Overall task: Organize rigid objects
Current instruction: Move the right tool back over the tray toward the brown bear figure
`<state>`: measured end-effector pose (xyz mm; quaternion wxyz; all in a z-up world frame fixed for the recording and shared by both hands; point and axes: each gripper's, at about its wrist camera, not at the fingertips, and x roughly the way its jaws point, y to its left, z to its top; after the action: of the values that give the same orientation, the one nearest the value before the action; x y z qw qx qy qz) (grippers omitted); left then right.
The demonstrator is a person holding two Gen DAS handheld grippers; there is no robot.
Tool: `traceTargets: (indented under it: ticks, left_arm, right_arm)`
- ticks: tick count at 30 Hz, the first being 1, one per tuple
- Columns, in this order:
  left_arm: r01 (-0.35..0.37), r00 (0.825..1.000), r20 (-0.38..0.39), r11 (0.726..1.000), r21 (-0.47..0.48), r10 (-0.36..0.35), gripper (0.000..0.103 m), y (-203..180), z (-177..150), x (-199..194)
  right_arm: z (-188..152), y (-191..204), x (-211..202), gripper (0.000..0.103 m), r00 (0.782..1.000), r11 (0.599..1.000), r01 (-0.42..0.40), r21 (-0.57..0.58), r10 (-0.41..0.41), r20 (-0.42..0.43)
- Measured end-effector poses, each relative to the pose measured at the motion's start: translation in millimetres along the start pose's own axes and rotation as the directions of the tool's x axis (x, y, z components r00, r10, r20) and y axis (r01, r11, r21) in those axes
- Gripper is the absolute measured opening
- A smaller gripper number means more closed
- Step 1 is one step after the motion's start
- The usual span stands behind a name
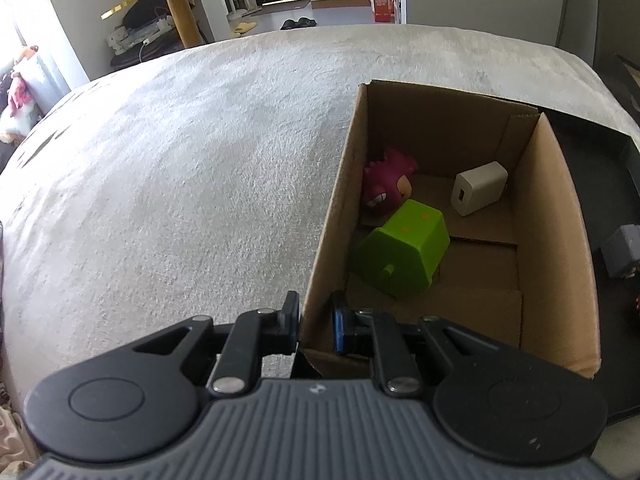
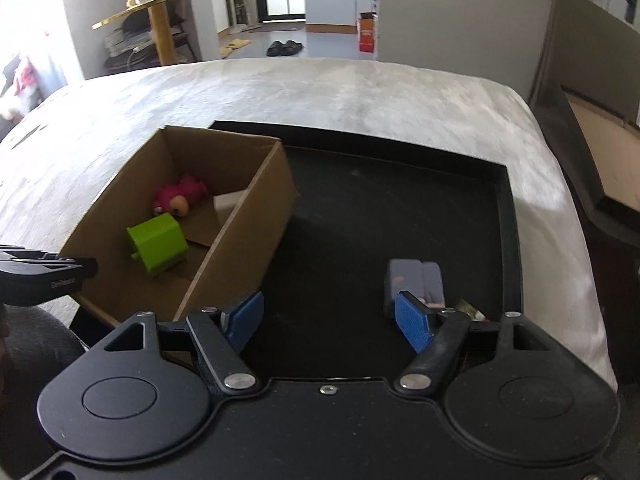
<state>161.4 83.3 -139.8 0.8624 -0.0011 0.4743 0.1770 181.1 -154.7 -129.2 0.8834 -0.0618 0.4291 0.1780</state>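
My left tool (image 1: 316, 322) is clamped on the near wall of the open brown cardboard box (image 1: 556, 216), one finger inside, one outside. In the box lie a green plastic block (image 1: 404, 254), a pink spiky toy (image 1: 386, 186) and a white charger cube (image 1: 478, 194). My right tool (image 2: 330, 320) is spread wide, gripping nothing, over the black tray (image 2: 360, 200), with a grey block (image 2: 414, 280) just beyond its right finger.

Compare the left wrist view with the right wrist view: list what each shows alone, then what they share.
Left wrist only: the left hand-held gripper clamped on the cardboard box wall, and the white charger in full.

Right wrist only: the right hand-held gripper open above the black tray, whose full outline shows.

Both: the box, green block, pink toy, grey object.
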Motion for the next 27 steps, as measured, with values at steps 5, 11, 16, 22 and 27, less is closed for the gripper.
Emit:
traceTargets:
  ticks: [5,11,16,22,27]
  left_arm:
    - [-0.023,1.000,0.002,1.000,0.020,0.023,0.016,-4.6,-0.7,-0.9]
    - [-0.050,0.999,0.003,0.998,0.047,0.050,0.017,-9.9,-0.1,-0.2]
    - [-0.070,0.998,0.004,0.995,0.067,0.070,0.018,-14.5,-0.1,0.5]
    - [-0.091,0.996,0.006,0.992,0.085,0.091,0.019,-18.5,-0.3,0.2]
    - [-0.100,0.995,0.009,0.991,0.088,0.100,0.019,-20.9,-0.2,0.1]
  right_arm:
    - [-9.8,-11.0,4.0,0.073,1.000,1.000,0.000,0.017,0.001,-0.016]
    - [-20.1,-19.1,7.1,0.080,1.000,1.000,-0.007,0.025,0.007,-0.012]
    - [-30.4,-29.5,16.6,0.080,0.999,0.999,-0.003,0.053,0.004,-0.036]
    - [-35.2,-38.8,24.6,0.080,0.999,0.998,0.008,0.066,-0.005,-0.043]
    - [-38.9,-51.9,34.4,0.080,0.997,0.996,0.053,0.078,-0.047,-0.067]
